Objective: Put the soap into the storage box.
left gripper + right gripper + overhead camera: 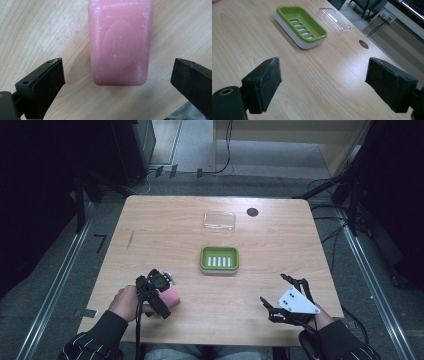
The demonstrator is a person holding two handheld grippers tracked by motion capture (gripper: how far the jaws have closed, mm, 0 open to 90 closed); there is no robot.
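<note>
Work in hand: picking up the pink soap bar (120, 42), most likely to carry it to the green soap dish (219, 259).
Soap bar: lies flat on the wooden table (280, 235), lower left of the high view; in the left gripper view it takes up the upper centre of the frame, stamped oval face up.
Left gripper (117, 75): jaws spread wide, one at the lower left and one at the lower right of its own view, neither touching the soap; the near end of the bar sits between them and slightly ahead.
Right gripper (324, 82): jaws wide apart and holding nothing, over bare wood at the lower right of the high view.
Soap dish: centre of the high view, slotted floor bare; in the right gripper view it sits at upper centre.
Clear lid (219, 220): on the table just beyond the dish, apart from it.
Doing it well: push the left gripper a little farther forward so the jaw pads face the bar's long sides near the middle, not only its near end.
Alignment: the bar sits closer to the lower-left jaw, so centre it before closing or it may be pushed sideways.
Grip: soap looks smooth and probably slippery; close firmly and squarely, low on the sides.
Risk: a pinch at the rounded corners could squirt the bar out.
</note>
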